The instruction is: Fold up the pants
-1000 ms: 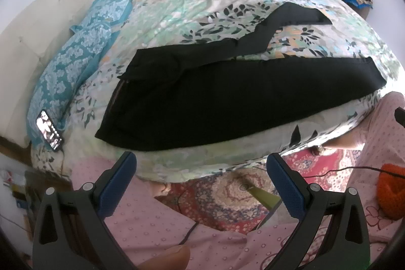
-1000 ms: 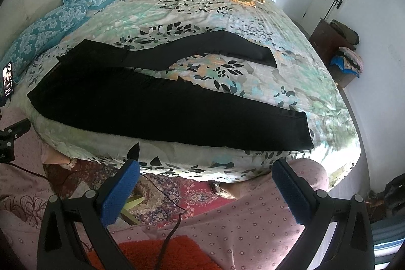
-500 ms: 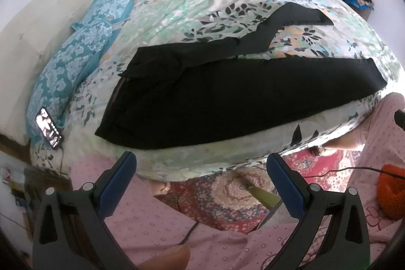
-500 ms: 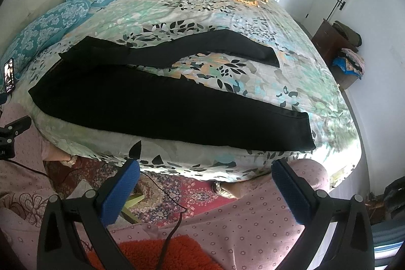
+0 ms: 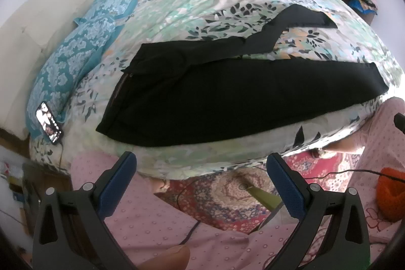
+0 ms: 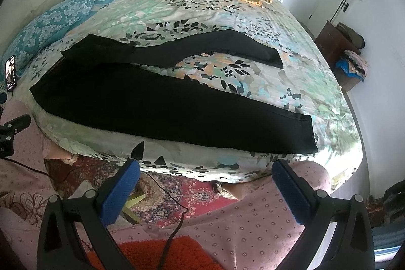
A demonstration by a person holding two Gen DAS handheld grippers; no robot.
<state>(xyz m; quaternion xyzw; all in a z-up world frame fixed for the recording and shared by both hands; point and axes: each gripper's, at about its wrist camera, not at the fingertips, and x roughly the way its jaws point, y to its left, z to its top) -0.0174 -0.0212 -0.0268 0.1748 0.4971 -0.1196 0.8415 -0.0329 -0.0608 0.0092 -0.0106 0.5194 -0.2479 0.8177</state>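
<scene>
Beyond both grippers' spread jaws, black pants [image 5: 227, 98] lie flat on the bed [image 5: 202, 4], untouched.

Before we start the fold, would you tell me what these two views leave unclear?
- Phone screen: too small to read, both views.
- Pants waistband details: black fabric swallows them, left view.
- Clothes pile: small, warped at the right view's edge.
- Floor under the bed: hidden by its overhang.

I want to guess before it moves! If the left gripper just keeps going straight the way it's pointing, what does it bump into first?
Probably the near edge of the bed, then the black pants lying on it. The left gripper is open and holds nothing, and no other thing shows between its fingers. Depth is hard to judge in this fisheye view.
</scene>
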